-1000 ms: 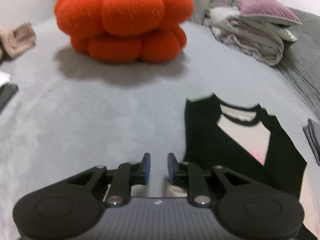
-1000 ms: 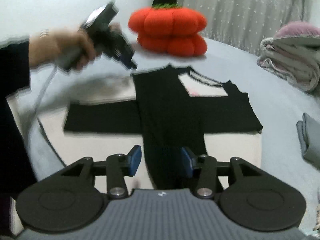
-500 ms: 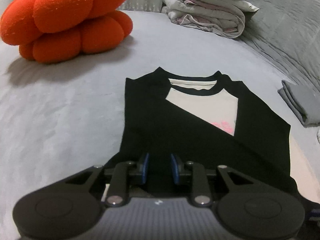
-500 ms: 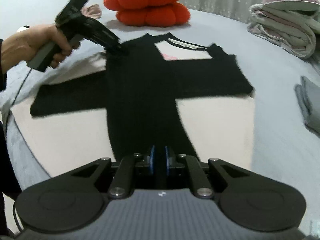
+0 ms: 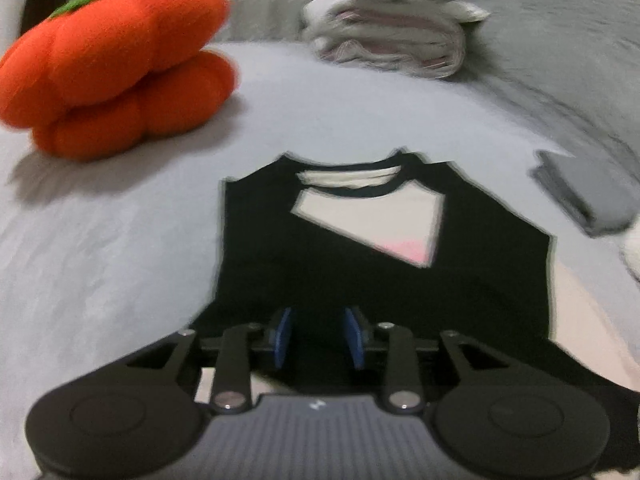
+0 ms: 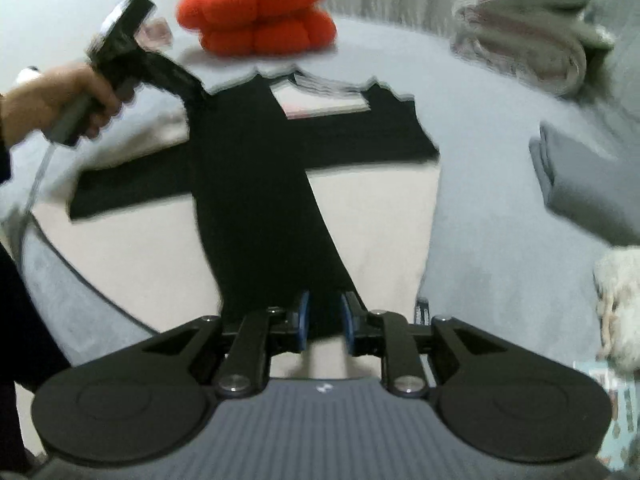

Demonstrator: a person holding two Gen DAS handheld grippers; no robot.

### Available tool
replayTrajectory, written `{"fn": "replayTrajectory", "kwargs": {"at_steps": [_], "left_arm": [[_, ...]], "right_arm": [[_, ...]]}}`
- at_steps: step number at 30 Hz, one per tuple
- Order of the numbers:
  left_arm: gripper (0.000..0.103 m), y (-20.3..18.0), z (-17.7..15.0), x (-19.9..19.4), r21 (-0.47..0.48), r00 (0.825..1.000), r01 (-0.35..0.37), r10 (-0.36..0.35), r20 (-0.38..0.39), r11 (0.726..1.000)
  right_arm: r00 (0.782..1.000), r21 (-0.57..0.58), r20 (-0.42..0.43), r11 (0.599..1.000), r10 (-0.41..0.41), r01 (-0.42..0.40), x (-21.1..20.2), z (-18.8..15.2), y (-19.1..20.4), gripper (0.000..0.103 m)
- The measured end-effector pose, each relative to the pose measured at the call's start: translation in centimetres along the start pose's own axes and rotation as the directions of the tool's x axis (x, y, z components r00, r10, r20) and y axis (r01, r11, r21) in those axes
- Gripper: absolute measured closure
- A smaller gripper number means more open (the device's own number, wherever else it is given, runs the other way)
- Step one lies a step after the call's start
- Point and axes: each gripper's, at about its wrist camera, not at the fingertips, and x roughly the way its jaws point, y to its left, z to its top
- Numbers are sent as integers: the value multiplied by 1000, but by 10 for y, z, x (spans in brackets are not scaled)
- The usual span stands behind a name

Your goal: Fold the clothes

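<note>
A black and cream long-sleeved shirt (image 6: 256, 184) lies flat on the grey bed, its left side folded inward and a black sleeve laid across it. In the left wrist view the shirt (image 5: 360, 264) fills the middle, collar away from me. My left gripper (image 5: 316, 336) is open just above the shirt's near left edge; it also shows in the right wrist view (image 6: 196, 92) at the shirt's left shoulder. My right gripper (image 6: 323, 326) is open over the bottom hem of the black folded strip, holding nothing.
An orange pumpkin cushion (image 5: 116, 60) sits at the far left of the bed, also in the right wrist view (image 6: 256, 12). A pile of folded bedding (image 5: 396, 40) lies at the far right. A folded grey garment (image 6: 588, 184) lies right of the shirt.
Both grippers have opened: the right let go of the shirt's bottom hem and the left widened over the shirt's left edge. Both views are blurred by motion.
</note>
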Motion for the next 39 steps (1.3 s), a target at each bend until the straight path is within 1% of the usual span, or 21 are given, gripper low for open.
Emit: {"fn": "replayTrajectory", "kwargs": {"at_steps": [2,4,6,8,9,12,14,16,20,21,22,23,25,27,29,31,33,34,36,38,39], "left_arm": [[67,-11,-2,-4,10,999,51,-51,10,999],[65,-19,-5,-2,14,996,85,-85,-5,996],[65,-22,-9,6,32,997,63,-62,-35,997],[65,-23,-13,13,42,997,38,-35,-63,998],[65,-21,-13,13,37,997,41,-39,-66,998],[64,-16,-16,12,22,996,51,-49,-73,998],[64,-15,-18,11,29,996,47,-45,-81,998],[63,-15,-19,11,31,996,49,-46,-82,998],[62,-13,-21,8,32,995,56,-53,-88,998],[62,-12,-21,7,31,994,58,-55,-89,998],[62,-11,-22,7,28,994,61,-58,-91,998],[62,-10,-22,6,26,994,64,-61,-95,998],[60,-9,-22,5,28,992,73,-70,-101,997],[59,-8,-23,5,30,992,79,-75,-103,996],[59,-8,-24,5,28,992,81,-78,-101,996],[59,-8,-24,5,30,992,81,-78,-100,996],[58,-8,-25,4,31,992,80,-77,-99,996],[58,-8,-25,3,31,992,80,-77,-98,996],[58,-7,-26,1,25,992,83,-80,-96,996],[57,-6,-27,-4,18,992,88,-86,-91,996],[57,-6,-29,-8,13,992,96,-94,-85,995]], "right_arm": [[999,-22,19,999,46,-45,-3,-2,11,76],[999,-80,4,996,50,-49,3,-7,25,56],[999,-144,-16,989,42,-44,11,-13,38,55],[999,-185,-40,983,8,-15,20,-15,43,71],[999,-199,-44,980,-16,7,22,-14,42,93],[999,-246,-11,968,-43,39,6,-5,45,93],[997,-322,20,944,-72,74,-5,-4,53,93],[992,-470,30,874,-120,120,-3,-14,67,93],[973,-708,6,686,-233,168,22,-48,90,94],[972,-714,7,679,-234,169,23,-51,91,95],[975,-700,13,695,-221,167,20,-51,91,84],[981,-658,6,738,-194,150,15,-45,87,82],[997,-454,-8,889,-73,62,-5,-19,62,61],[1000,-233,27,972,11,-4,-21,5,29,59],[999,-98,41,995,1,3,-26,20,2,59],[999,-41,10,998,-50,51,-12,26,-19,59],[999,35,-48,999,-14,16,7,23,-35,60],[997,66,-73,998,19,-14,16,20,-40,71],[991,107,-114,992,75,-63,31,13,-48,85],[990,118,-120,991,70,-56,32,9,-46,89],[992,120,-111,991,67,-54,28,10,-45,98]]}}
